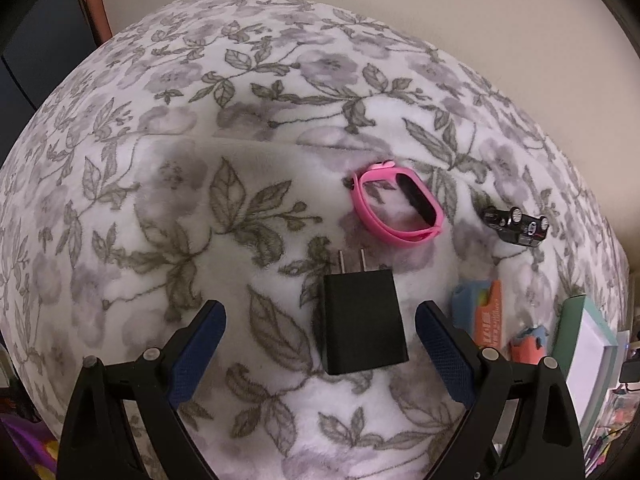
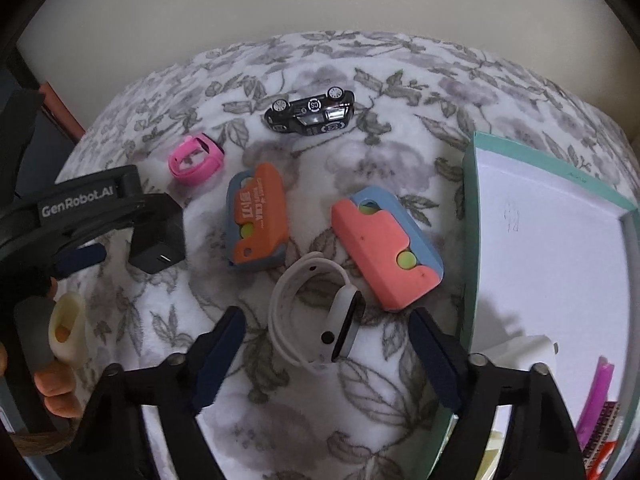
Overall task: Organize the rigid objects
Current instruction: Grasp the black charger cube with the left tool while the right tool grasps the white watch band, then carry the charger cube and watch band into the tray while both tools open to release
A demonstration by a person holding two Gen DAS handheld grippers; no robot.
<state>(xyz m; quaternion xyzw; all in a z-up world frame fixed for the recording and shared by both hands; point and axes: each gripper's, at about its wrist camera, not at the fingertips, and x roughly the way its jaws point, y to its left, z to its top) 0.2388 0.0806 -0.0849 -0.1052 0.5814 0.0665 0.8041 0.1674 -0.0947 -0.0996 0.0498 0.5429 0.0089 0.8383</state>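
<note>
A black plug charger (image 1: 362, 320) lies on the floral blanket between the open fingers of my left gripper (image 1: 320, 320), not gripped; it also shows in the right wrist view (image 2: 158, 240). A pink wristband (image 1: 398, 208) and a black toy car (image 1: 514, 226) lie beyond it. My right gripper (image 2: 328, 330) is open around a white smartwatch (image 2: 316, 316) without touching it. Two orange-and-blue plastic toys (image 2: 258, 220) (image 2: 386, 248) lie past the watch. A teal-rimmed white box (image 2: 552, 248) sits to the right.
The left hand-held gripper (image 2: 80, 216) stands at the left of the right wrist view. The box holds a white adapter (image 2: 524, 350) and pink items (image 2: 598, 396). A wall rises behind the bed.
</note>
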